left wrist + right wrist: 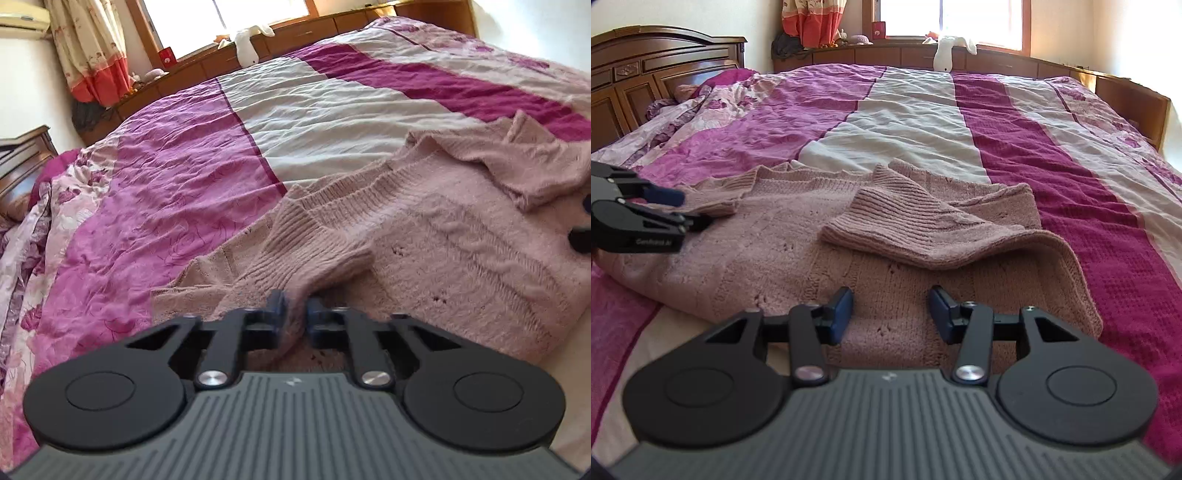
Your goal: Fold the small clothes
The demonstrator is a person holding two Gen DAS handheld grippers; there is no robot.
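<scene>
1. Pinching a fold of the pink knit sweater (424,229) near its left sleeve, the left claw (295,306) has its jaws pressed together on the wool.
2. The right claw (891,310) hangs spread over the near hem, gripping nothing.
3. The sweater lies on the bed's striped quilt (916,110) with the right sleeve (916,229) already laid across the body; judging by that, the left sleeve and the final halving remain.
4. Small white lettering on the left claw's side is too blurred to read; farther off, no other writing is legible.
</scene>
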